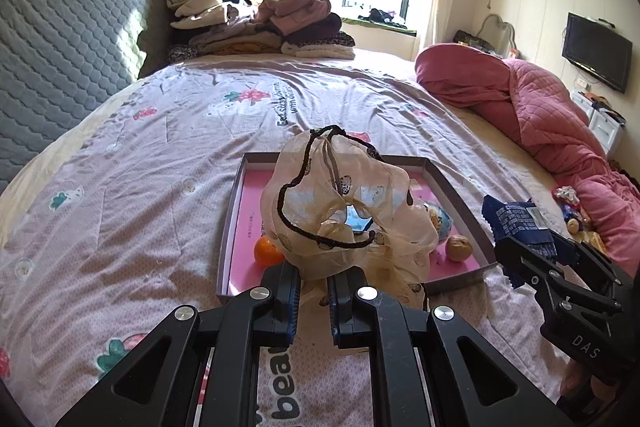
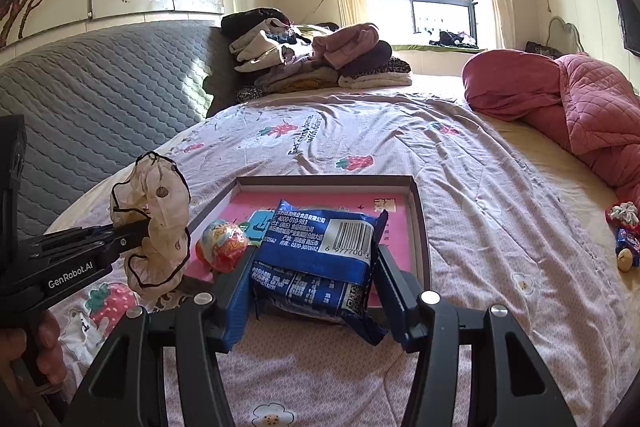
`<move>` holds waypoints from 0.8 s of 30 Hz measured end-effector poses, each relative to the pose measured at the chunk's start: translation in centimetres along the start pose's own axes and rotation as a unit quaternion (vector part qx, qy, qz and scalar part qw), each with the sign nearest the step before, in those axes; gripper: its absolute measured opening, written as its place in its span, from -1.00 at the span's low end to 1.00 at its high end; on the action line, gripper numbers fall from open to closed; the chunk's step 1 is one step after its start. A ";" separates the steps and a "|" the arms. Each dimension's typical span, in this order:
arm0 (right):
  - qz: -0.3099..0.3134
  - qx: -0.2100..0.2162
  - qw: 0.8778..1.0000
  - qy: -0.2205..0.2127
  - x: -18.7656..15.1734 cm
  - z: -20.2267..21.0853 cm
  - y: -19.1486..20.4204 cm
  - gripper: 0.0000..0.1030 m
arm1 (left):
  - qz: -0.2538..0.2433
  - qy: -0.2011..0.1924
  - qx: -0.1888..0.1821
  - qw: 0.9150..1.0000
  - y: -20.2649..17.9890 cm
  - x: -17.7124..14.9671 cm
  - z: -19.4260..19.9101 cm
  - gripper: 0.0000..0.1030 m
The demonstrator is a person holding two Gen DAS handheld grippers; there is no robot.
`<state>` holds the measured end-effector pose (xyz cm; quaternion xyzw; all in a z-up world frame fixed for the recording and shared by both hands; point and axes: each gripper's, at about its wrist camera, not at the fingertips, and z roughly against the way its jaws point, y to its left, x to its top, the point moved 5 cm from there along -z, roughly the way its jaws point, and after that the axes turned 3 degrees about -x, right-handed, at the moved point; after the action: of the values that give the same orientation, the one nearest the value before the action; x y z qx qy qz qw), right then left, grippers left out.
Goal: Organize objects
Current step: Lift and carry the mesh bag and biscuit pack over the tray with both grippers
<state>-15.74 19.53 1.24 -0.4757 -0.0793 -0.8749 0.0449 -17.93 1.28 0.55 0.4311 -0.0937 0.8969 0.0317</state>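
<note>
1. Presently, left gripper [image 1: 312, 291] is clenched on the sheer scarf [image 1: 344, 203], lifted above the tray [image 1: 456, 187].
2. Right gripper [image 2: 316, 275] grasps the blue packet [image 2: 320, 247] by its sides, at the tray's six o'clock edge, likely for placement.

Open bedspread [image 1: 120, 187] left of tray [image 1: 456, 183], pink quilt [image 1: 560, 115] blocking right, clothes pile [image 1: 256, 23] beyond

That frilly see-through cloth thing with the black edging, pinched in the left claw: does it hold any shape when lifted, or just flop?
Probably floppy: the sheer beige scrunchie bunches and droops around the left gripper, which is shut on it. It looks very light, since the pink tray shows faintly through the fabric. It seems unlikely to slip, as the folds are wedged between the pads.
</note>
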 end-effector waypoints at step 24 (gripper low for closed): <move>0.019 -0.019 1.000 0.001 3.3 -3.8 -2.6 0.09 | -0.008 0.011 0.026 1.000 1.1 3.2 -4.9 -0.78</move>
<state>-21.04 21.44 1.76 -0.4772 -0.0536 -0.8756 0.0520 -23.82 1.11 -0.10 0.4225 -0.0665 0.9035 0.0284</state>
